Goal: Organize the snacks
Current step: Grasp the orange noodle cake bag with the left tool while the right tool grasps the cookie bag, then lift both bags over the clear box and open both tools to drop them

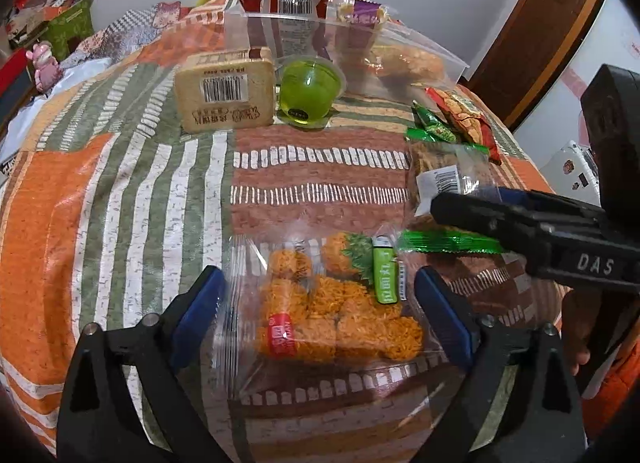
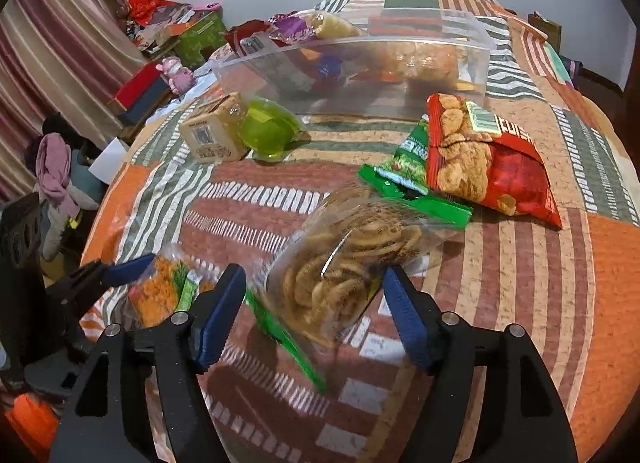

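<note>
A clear bag of orange shredded snack pieces lies flat on the patterned quilt. My left gripper stands wide open around it, a blue pad at each side edge, neither pressing. A clear bag of ring-shaped biscuits, blurred and tilted, sits between the fingers of my right gripper. Those jaws are open, with a gap on both sides of the bag. The same biscuit bag shows in the left wrist view under the right gripper's black finger.
A clear plastic bin at the far side holds several snack packs. Before it stand a beige biscuit box and a green jelly cup. A red cracker bag and green packet lie at right. Clutter lines the left wall.
</note>
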`<action>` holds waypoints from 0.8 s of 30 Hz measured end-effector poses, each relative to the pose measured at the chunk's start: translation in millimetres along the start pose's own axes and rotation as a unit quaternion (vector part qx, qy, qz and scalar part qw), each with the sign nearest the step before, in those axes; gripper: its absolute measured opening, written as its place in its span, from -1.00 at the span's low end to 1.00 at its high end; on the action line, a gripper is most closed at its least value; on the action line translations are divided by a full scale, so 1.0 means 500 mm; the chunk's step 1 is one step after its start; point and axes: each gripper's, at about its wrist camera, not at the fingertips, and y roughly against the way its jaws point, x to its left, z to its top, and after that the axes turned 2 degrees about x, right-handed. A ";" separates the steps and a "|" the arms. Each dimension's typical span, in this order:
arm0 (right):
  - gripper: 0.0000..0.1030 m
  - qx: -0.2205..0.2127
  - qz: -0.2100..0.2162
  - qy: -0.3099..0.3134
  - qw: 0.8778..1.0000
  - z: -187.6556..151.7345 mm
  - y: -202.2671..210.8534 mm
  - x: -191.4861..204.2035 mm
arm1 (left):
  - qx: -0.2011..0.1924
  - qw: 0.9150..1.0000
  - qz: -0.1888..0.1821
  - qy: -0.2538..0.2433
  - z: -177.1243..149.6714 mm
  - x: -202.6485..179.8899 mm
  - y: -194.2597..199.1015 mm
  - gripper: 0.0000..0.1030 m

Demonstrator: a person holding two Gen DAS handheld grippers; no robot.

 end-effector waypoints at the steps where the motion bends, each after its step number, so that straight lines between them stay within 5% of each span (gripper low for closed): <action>1: 0.33 -0.001 -0.001 -0.002 1.000 0.004 -0.001 -0.001 | 0.010 1.000 -0.012 0.004 -0.001 0.002 -0.005 0.97; 8: 0.32 -0.006 -0.014 -0.002 1.000 0.014 -0.014 -0.011 | 0.006 1.000 0.006 -0.017 0.006 -0.013 -0.023 0.99; 10: 0.18 -0.009 -0.017 0.003 1.000 0.014 -0.014 -0.010 | 0.000 1.000 0.014 -0.013 0.011 -0.012 -0.027 0.96; 15: -0.03 -0.012 -0.013 0.011 1.000 0.013 -0.013 -0.009 | -0.019 0.999 0.019 -0.021 0.015 -0.013 -0.014 0.27; 24: -0.23 -0.031 -0.003 0.010 0.999 0.010 0.014 -0.010 | -0.031 0.999 0.031 -0.028 0.019 -0.019 0.010 0.04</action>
